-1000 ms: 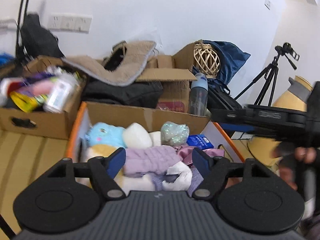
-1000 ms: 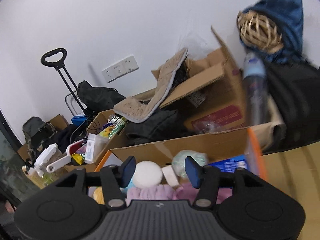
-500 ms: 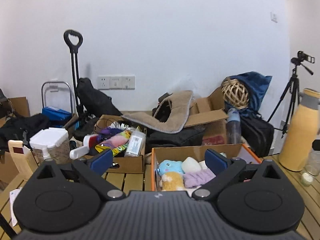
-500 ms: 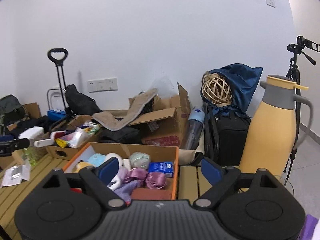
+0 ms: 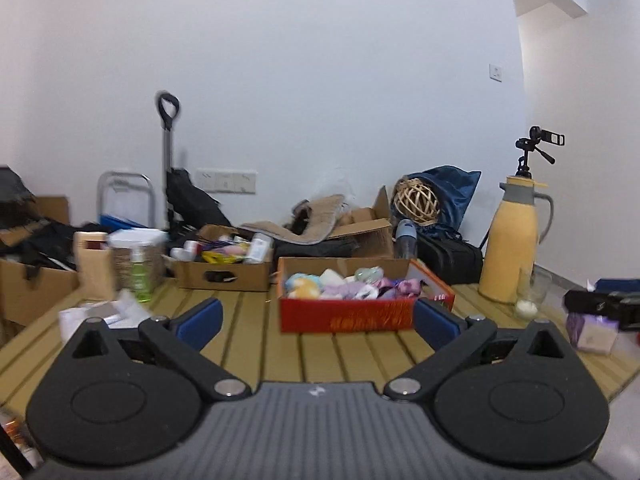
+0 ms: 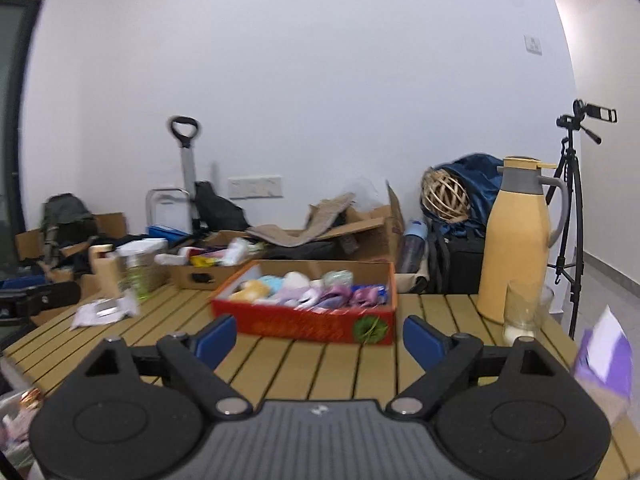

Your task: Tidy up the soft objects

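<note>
A red cardboard box (image 5: 348, 315) stands on the slatted wooden table (image 5: 256, 344). It holds several soft things: a blue plush, a yellow plush (image 5: 306, 289), white balls and purple cloths (image 5: 352, 291). The box also shows in the right wrist view (image 6: 304, 322). My left gripper (image 5: 318, 320) is open and empty, held back from the box above the table. My right gripper (image 6: 320, 338) is open and empty, also back from the box.
A yellow thermos jug (image 5: 510, 240) and a glass (image 6: 520, 312) stand at the right. A purple tissue box (image 6: 604, 352) sits at the right edge. A brown box of clutter (image 5: 224, 268), a green spray bottle (image 5: 140, 276) and papers (image 6: 106, 312) are at the left.
Both grippers have pulled back from right over the box to well behind it and higher. Both have opened wider. The soft things stay in the box.
</note>
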